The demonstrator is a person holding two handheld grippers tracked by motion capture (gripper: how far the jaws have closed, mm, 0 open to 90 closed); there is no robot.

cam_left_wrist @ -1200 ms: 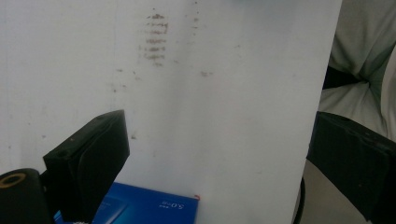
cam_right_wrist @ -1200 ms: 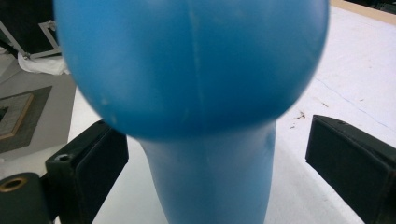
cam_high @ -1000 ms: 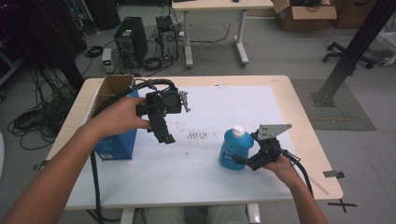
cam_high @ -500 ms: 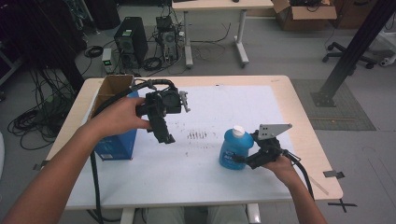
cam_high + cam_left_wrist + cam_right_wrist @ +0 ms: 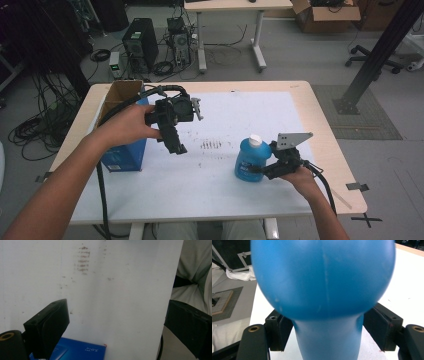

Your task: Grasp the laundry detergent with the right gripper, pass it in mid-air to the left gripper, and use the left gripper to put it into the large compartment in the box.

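Two grippers: one in each hand; the right does the work while the left waits.
Right gripper [image 5: 256,170]: nearest the person, low at the table's right front, laid level so its jaws come at the blue bottle [image 5: 246,162] from the side. The jaws have just been closing with the bottle between them. In the right gripper view [image 5: 327,336] the pads appear to meet both flanks of the narrower part under the bulge, so I judge it a half-open grip on the bottle.
Why there: the narrow part fits the jaw span, and the wider body above it should keep the bottle from sliding down through.
Blue bottle: upright on the white sheet [image 5: 240,110], plain glossy blue plastic [image 5: 324,277], rounded and bulging, with a white cap [image 5: 255,140] on top. No label is visible.
Left gripper [image 5: 177,147]: farther in and held above the table, pointed down. Its jaws stand wide apart with nothing between them [image 5: 117,327], likely kept out of the way.
Blue box [image 5: 122,160]: at the left edge, beneath the left forearm, well apart from the bottle, with brown flaps open at the top.
Smudges [image 5: 211,145]: short dark marks on the sheet between the two grippers.
Table [image 5: 320,110]: its wooden rim frames the sheet.
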